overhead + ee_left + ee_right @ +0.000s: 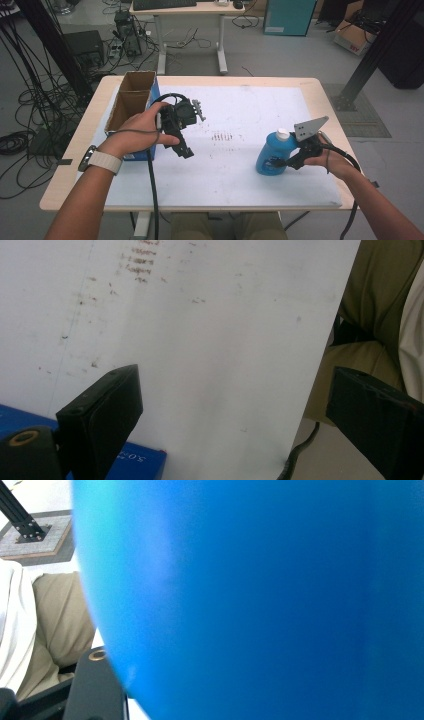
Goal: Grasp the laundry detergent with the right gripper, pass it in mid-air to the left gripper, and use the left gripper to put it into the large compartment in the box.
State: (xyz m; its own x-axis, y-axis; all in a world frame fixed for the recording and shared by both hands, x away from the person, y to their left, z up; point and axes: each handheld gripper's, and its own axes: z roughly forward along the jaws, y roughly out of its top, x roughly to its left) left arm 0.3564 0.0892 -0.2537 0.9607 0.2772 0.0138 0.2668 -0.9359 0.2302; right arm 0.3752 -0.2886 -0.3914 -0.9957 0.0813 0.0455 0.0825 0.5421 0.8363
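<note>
Two grippers sit in your hands over the desk (65, 190). Near you at about 4 o'clock, your right gripper (280, 162) is against a blue bottle (272, 154) with a white cap, standing upright on the white mat (240, 175). From above its jaws seem to clasp the bottle's lower body. In the right gripper view the blue wall (260, 600) is pressed so close that no label can be read and only one jaw shows at the bottom left, so you cannot tell how far the jaws are closed. That view also catches your khaki trousers (60, 615) past the desk edge.

At about 9 o'clock your left hand (142, 131) holds the left gripper (186, 151) above the mat, tilted down. In the left gripper view its jaws stand wide apart with nothing between them (235, 420), over bare mat marked with faint reddish smudges. A blue box edge (142, 462) at the bottom carries small pale print, too cut off to read.

Farther, at 10 o'clock, an open cardboard box (131, 99) with a blue side lies beside your left hand. Your left wrist wears a watch (89, 156) on a white band.
</note>
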